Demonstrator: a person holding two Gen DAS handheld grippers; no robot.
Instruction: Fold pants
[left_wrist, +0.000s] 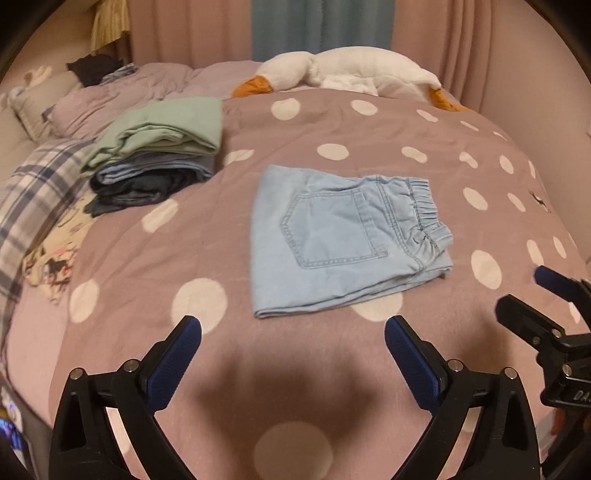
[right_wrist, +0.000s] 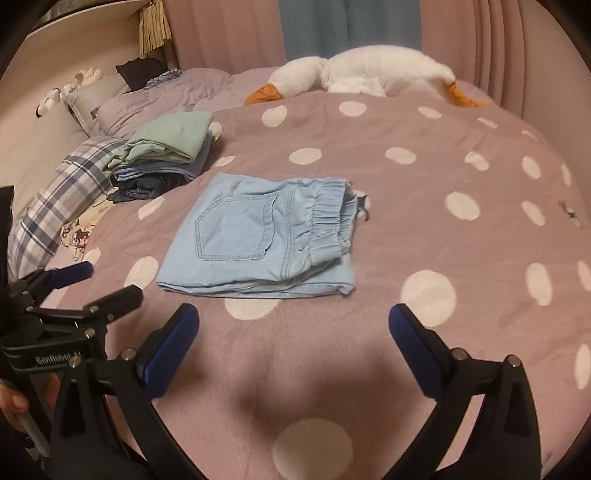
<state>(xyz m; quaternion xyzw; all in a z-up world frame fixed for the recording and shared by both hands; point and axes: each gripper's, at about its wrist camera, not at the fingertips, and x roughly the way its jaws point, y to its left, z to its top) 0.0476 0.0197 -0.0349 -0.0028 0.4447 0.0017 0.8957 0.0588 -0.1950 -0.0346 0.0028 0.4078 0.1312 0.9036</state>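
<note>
The folded pants (left_wrist: 343, 240) are being left lying on the bed (left_wrist: 369, 129), flanked by a clothes stack (left_wrist: 155, 155); both the left tongs (left_wrist: 293, 332) and the right tongs (right_wrist: 293, 317) are being held released, unobstructed.

Both tools hang side by side, tilted downward: left tool (left_wrist: 293, 330) and right tool (right_wrist: 293, 317) each spread wide, gripping nothing.

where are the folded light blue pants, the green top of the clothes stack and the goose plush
folded light blue pants (left_wrist: 332, 236): left wrist view, back pocket
green top of the clothes stack (left_wrist: 173, 125): left wrist view, upper face
goose plush (right_wrist: 384, 66): right wrist view, white body
</note>
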